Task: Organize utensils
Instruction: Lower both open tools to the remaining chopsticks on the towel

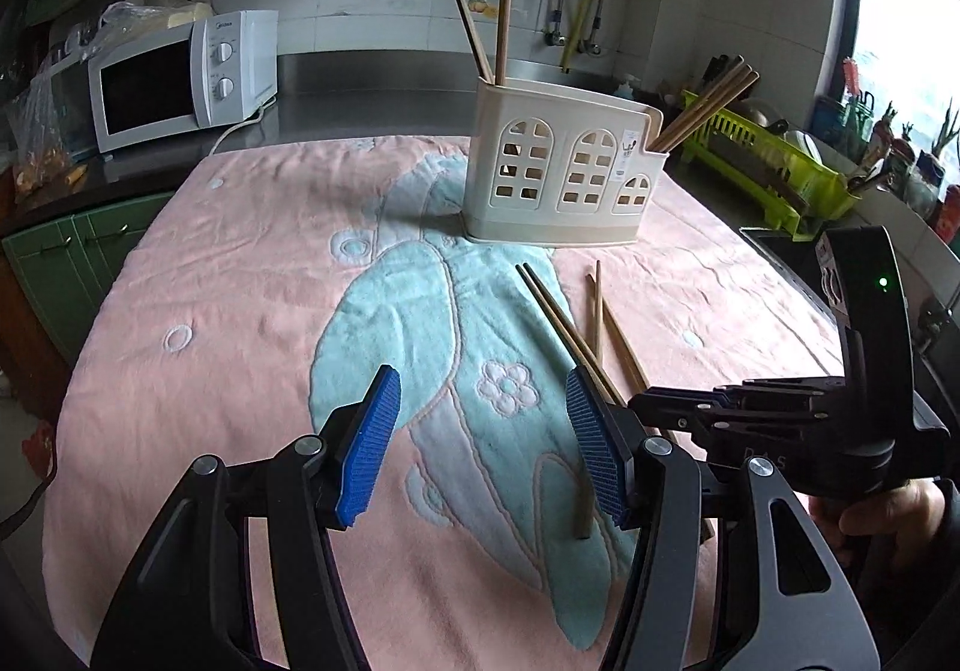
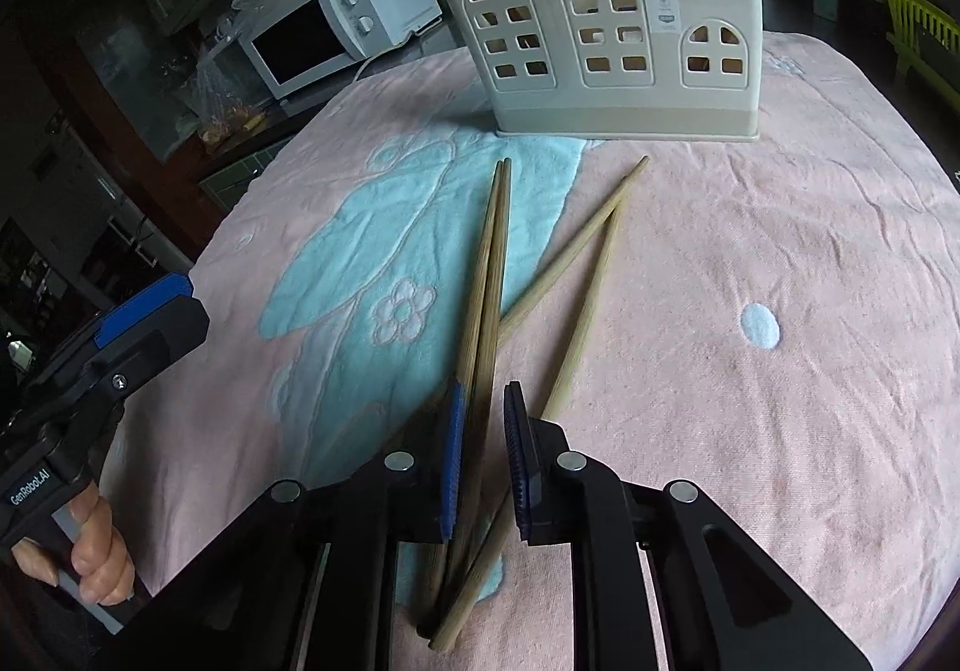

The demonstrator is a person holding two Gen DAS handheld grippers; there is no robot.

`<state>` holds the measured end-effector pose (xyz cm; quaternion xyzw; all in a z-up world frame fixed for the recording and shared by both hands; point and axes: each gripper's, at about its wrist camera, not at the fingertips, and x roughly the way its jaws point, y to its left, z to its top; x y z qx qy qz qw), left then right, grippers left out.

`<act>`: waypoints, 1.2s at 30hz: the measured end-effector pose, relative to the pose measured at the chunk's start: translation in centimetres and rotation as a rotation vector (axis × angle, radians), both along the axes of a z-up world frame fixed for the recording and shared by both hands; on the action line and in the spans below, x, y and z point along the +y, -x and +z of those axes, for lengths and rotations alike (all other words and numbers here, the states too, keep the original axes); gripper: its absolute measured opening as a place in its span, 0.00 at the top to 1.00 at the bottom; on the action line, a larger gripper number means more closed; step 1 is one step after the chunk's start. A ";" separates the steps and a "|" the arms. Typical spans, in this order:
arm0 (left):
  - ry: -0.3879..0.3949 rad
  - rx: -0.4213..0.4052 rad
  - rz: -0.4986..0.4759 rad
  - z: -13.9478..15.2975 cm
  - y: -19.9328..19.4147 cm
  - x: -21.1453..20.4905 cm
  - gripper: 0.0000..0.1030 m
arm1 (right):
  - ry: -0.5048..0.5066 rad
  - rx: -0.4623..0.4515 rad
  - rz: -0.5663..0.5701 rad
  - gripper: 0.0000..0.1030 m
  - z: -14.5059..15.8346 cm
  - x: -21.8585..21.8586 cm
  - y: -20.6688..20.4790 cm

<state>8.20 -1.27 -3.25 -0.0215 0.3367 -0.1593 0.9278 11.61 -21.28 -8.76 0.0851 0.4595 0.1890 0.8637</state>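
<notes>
We see a worktop covered by a pink and blue towel (image 1: 240, 281). Starting at the left, the left gripper (image 1: 483, 443) hangs released over the blue patch, its blue pads apart with nothing between them.

Moving right, a cream utensil holder (image 1: 564, 173) with arched cut-outs stands upright at the far side of the towel. It already carries two chopsticks (image 1: 489, 26) in its left end and a bundle of chopsticks (image 1: 708, 107) in its right compartment, so we judge part of the sorting done.

Nearer us, four chopsticks lie loose on the towel. A dark pair (image 2: 489, 281) lies side by side, pointing toward the holder. The right gripper (image 2: 483, 461) has its jaws nearly together around this pair's near end; the left pad seems to touch, though we cannot be sure the pinch is firm.

Furthest right, two pale chopsticks (image 2: 591, 245) lie crossed, untouched. All four remain to go into the holder.
</notes>
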 end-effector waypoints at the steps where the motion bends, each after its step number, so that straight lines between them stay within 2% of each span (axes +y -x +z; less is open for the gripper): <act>1: 0.000 0.001 0.003 0.1 0.0 0.1 0.44 | -0.001 0.005 0.007 0.87 -0.2 0.1 0.0; 17: 0.014 0.039 0.036 -0.6 -0.5 1.0 0.45 | -0.045 0.065 0.128 0.86 -0.7 -0.2 -0.5; 27: 0.013 0.054 0.044 -1.0 -0.8 0.9 0.45 | -0.188 0.127 0.103 0.87 -1.4 -3.0 -0.6; 33: 0.007 0.061 0.046 -1.3 -0.8 0.9 0.45 | -0.120 0.097 0.113 0.88 -0.9 -1.9 -0.3; 36: 0.008 0.061 0.048 -1.2 -0.8 0.9 0.45 | -0.026 0.058 0.114 0.88 -0.4 -0.8 0.1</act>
